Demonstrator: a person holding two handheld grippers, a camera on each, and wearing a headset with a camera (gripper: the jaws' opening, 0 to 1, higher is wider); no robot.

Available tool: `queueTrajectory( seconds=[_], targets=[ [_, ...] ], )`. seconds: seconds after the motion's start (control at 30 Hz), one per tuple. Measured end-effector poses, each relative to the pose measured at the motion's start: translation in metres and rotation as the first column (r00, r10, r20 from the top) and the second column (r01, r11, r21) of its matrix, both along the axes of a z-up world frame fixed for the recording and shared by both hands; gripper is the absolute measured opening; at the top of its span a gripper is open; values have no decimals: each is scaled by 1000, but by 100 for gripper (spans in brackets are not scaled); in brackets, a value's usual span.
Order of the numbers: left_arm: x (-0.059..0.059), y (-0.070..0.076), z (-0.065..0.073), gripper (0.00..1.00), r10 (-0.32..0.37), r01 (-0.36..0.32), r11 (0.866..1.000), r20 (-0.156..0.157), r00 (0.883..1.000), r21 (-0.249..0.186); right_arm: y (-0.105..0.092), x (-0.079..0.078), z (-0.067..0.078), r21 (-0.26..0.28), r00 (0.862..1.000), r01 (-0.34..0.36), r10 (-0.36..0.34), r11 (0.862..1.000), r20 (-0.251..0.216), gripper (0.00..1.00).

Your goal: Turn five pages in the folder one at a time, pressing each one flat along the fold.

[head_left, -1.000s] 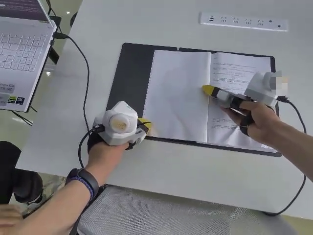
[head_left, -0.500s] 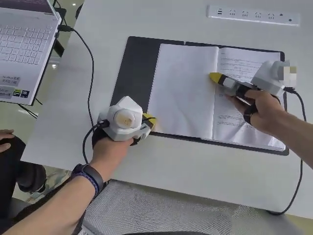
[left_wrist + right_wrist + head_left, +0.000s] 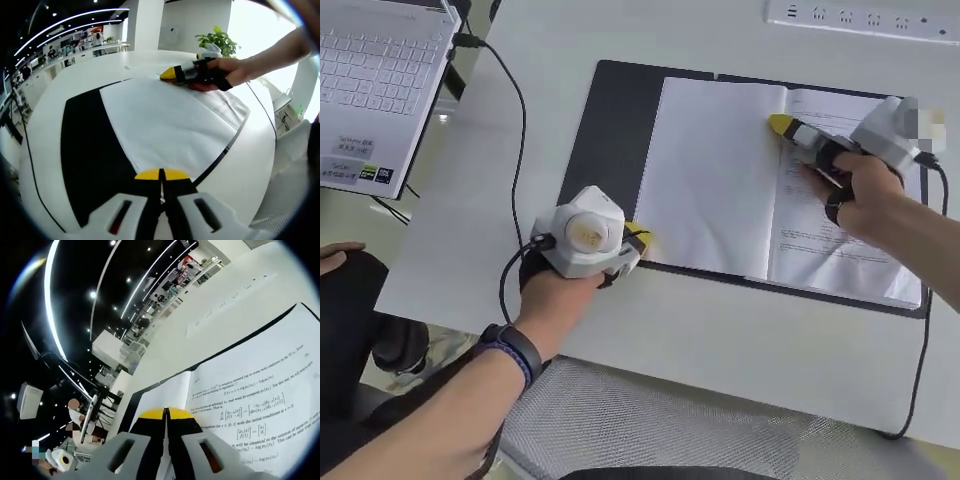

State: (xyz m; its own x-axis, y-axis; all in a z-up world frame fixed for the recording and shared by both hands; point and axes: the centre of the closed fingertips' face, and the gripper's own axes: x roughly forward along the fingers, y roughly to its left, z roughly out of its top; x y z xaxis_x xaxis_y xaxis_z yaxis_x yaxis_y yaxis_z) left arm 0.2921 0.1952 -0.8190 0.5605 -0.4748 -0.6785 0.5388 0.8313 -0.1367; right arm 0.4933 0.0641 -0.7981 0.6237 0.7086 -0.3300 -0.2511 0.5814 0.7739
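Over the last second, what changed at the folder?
The right gripper slid along the fold toward the far edge of the folder, jaws shut. The left gripper stayed shut at the near corner of the blank page; the folder lay still, only the camera shifted.

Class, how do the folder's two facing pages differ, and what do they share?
The left page is blank; the right page carries printed text. The left gripper sits at the left page's lower corner; the right gripper sits by the right page's top, at the fold. Both lie open in the black folder.
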Motion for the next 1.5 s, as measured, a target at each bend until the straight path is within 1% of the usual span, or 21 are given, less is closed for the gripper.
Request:
queueTrajectory(
  seconds=[0.13, 0.27, 0.43, 0.6, 0.63, 0.67, 0.8, 1.0, 1.07, 1.1, 1.17, 1.23, 1.27, 1.33, 1.4, 1.5],
  targets=[
    [0, 0, 1, 0, 24, -24, 999, 3, 1000, -22, -2, 12, -2, 8, 999, 39, -39, 999, 5, 0],
    [-2, -1, 5, 0, 25, -25, 1000, 7, 1000, -17, -5, 25, -4, 35, 996, 86, -86, 996, -7, 0],
    [-4, -2, 8, 0, 15, -15, 1000, 10, 1000, -10, -7, 40, -7, 31, 993, 119, -119, 992, 7, 0],
    [-5, -3, 11, 0, 15, -15, 1000, 9, 1000, -13, -9, 52, -9, 41, 987, 160, -160, 986, 5, 0],
    [-6, -3, 12, 0, 15, -15, 1000, 9, 1000, -12, -9, 54, -9, 52, 985, 172, -172, 984, -3, 0],
    [-6, -3, 12, 0, 16, -16, 1000, 9, 1000, -13, -10, 57, -9, 73, 982, 188, -187, 979, -24, 0],
    [-6, -3, 12, 0, 21, -21, 1000, 9, 1000, -14, -9, 62, -8, 68, 981, 196, -195, 978, -19, 0],
    [-5, -2, 12, 0, 22, -22, 1000, 8, 1000, -16, -9, 71, -10, 76, 974, 225, -224, 971, -30, 0],
    [-6, -3, 13, 0, 18, -18, 1000, 6, 1000, -14, -9, 71, -10, 74, 975, 221, -219, 973, -27, 0],
    [-6, -3, 13, 0, 17, -17, 1000, 7, 1000, -13, -8, 70, -9, 67, 978, 209, -208, 976, -9, 0],
    [-6, -3, 14, 0, 19, -19, 1000, 6, 1000, -15, -7, 66, -8, 51, 983, 184, -184, 982, 6, 0],
    [-6, -3, 14, 0, 18, -18, 1000, 6, 1000, -16, -6, 62, -7, 55, 986, 169, -170, 984, 4, 0],
    [-6, -3, 14, 0, 19, -19, 1000, 6, 1000, -17, -5, 58, -7, 55, 987, 158, -159, 986, 2, 0],
    [-6, -2, 13, 0, 17, -17, 1000, 7, 1000, -18, -3, 48, -6, 53, 993, 115, -116, 992, 0, 0],
    [-4, -1, 10, 0, 17, -17, 1000, 6, 1000, -20, -2, 39, -5, 50, 997, 76, -77, 996, 12, 0],
    [-2, 0, 6, 0, 16, -16, 1000, 5, 1000, -21, -1, 26, -3, 56, 998, 53, -54, 997, 12, 0]
  ],
)
